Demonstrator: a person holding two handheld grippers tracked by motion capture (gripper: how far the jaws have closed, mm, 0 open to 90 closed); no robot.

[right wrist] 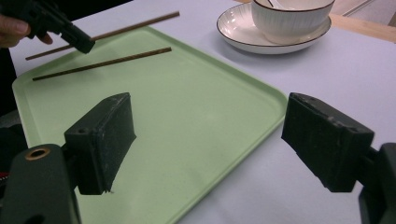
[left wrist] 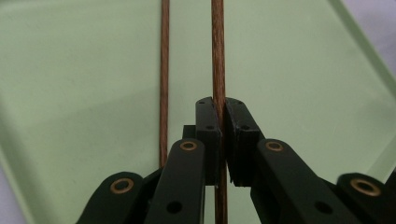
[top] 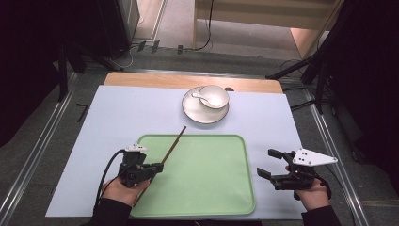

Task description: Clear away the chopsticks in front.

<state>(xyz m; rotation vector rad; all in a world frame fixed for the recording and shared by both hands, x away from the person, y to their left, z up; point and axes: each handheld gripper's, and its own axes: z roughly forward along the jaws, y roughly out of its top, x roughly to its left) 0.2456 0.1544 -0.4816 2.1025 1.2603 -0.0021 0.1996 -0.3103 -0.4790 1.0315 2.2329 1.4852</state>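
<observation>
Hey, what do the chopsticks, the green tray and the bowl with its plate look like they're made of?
Chopsticks: likely wood or bamboo, reddish brown with lengthwise grain, matte. Green tray: probably plastic, an even pale green with a smooth, slightly satin surface and a moulded raised rim. Bowl and plate: look like glazed ceramic, glossy off-white with a thin dark rim line; the bowl's wall is finely ribbed.

Even overhead light on the table, dark surrounds.
Soft shadows sit under the plate (top: 205, 113) and tray (top: 235, 197); high view slightly soft; jaws blur close-up in both gripper views, no strong glare.
</observation>
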